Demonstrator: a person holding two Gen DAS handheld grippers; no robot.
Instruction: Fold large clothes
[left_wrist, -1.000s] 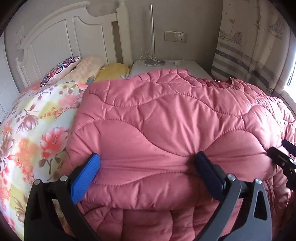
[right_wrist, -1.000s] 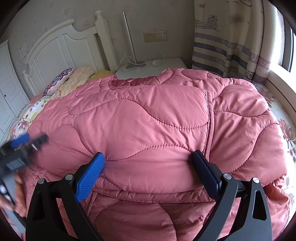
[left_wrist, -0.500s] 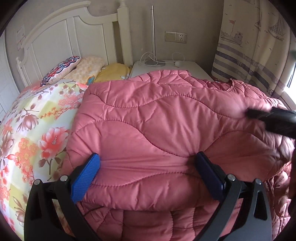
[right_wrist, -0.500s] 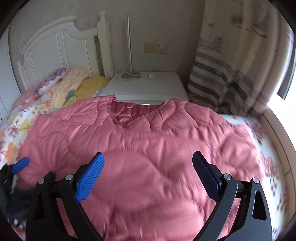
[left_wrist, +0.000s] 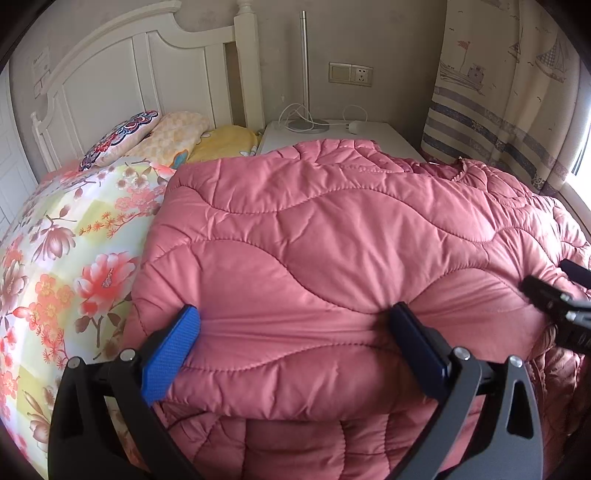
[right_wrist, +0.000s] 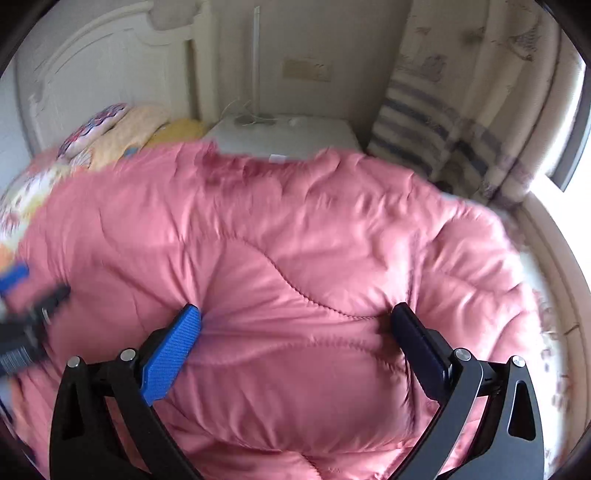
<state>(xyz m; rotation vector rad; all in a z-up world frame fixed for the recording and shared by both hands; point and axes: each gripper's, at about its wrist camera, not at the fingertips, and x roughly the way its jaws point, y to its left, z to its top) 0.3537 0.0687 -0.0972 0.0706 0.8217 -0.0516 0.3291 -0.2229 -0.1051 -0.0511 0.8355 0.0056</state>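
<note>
This is a bedroom in a home. A white panelled headboard stands against the wall, with patterned pillows piled at its foot and a floral bedspread over the mattress. Beside the bed sits a white nightstand carrying a slim lamp and loose white cables. A wall socket is set above it, and a curtain (printed with little sailing boats and stripes) hangs by a bright window at the right.

Jacket on bed, pillows behind-left, nightstand behind.
</note>
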